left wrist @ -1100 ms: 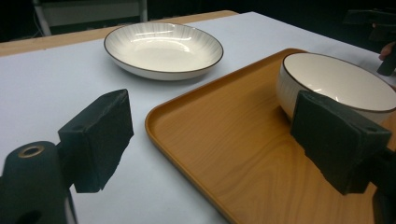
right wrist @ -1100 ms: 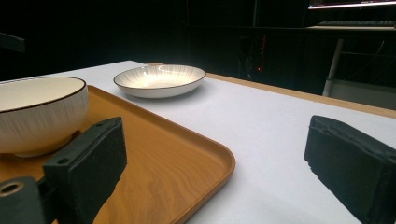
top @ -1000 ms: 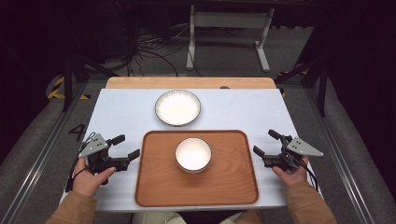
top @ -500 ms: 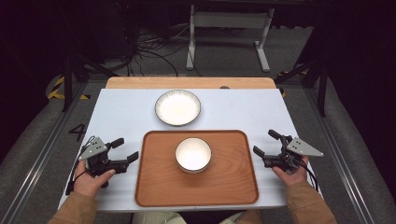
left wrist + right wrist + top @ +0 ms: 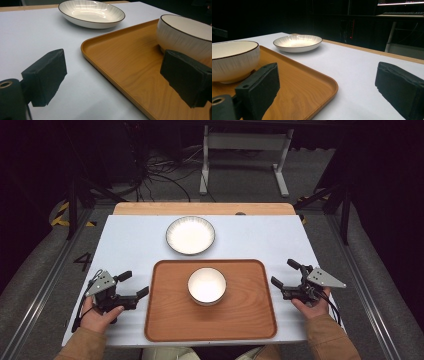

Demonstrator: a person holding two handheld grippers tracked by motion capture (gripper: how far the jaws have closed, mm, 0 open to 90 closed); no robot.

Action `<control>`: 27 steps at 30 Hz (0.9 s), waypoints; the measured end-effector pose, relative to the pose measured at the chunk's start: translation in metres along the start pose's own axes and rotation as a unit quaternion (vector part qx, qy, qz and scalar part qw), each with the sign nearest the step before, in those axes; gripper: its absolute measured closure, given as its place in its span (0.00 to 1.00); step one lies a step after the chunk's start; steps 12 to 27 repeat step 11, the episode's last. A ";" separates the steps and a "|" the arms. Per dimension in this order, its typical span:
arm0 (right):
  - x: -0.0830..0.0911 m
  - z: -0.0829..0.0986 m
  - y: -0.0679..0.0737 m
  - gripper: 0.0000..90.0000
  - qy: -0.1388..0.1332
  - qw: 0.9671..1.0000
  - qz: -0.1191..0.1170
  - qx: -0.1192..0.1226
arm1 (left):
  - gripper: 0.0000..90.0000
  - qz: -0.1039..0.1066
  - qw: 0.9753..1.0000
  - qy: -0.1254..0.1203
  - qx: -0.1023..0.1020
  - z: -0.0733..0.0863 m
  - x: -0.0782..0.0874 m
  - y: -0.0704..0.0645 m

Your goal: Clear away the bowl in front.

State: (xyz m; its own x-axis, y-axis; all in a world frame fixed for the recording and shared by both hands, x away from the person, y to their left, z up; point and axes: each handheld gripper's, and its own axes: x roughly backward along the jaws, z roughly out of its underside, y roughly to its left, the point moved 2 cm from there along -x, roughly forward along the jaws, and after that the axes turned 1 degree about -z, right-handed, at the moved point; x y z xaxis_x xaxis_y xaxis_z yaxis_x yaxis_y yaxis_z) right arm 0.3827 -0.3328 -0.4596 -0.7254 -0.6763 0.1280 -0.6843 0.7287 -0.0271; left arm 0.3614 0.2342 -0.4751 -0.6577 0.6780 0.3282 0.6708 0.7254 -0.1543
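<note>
The only writing I could read was a dark numeral "4" (image 5: 81, 261) on the grey floor strip beside the left edge of the white rectangular surface (image 5: 130, 245); the dishes and the tray carried no label I could make out.

I held the left gripper (image 5: 134, 284) low over the surface just off the left rim of the rounded wooden tray (image 5: 240, 320), its jaws spread wide and holding nothing. In the left gripper view the tray's raised corner ran between the two black pads (image 5: 46, 76), one pad over bare white surface and the other over the tray, near the white ribbed bowl with a dark rim (image 5: 206, 285).

The right gripper (image 5: 286, 273) sat just beside the tray's right rim, jaws likewise apart and empty. Its own view put one pad over the tray and the other over bare surface.

The bowl stood upright near the middle of the tray, with open wood on all sides. The shallow white plate with a dark rim (image 5: 190, 235) lay beyond the tray's far edge, apart from it, near the strip of bare wood (image 5: 150, 208) along the far side. I had free white surface left and right of the plate, and a narrow margin between each gripper and the surface's side edge.
</note>
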 end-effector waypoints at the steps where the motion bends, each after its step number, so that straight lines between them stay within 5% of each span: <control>1: 0.000 0.000 0.000 0.07 0.000 1.000 0.000 0.000 | 0.09 -0.001 1.000 0.001 0.001 0.000 0.000 0.000; 27: 0.000 0.000 0.000 0.07 0.000 1.000 0.001 0.001 | 0.08 -0.001 1.000 0.000 0.004 0.000 0.000 0.001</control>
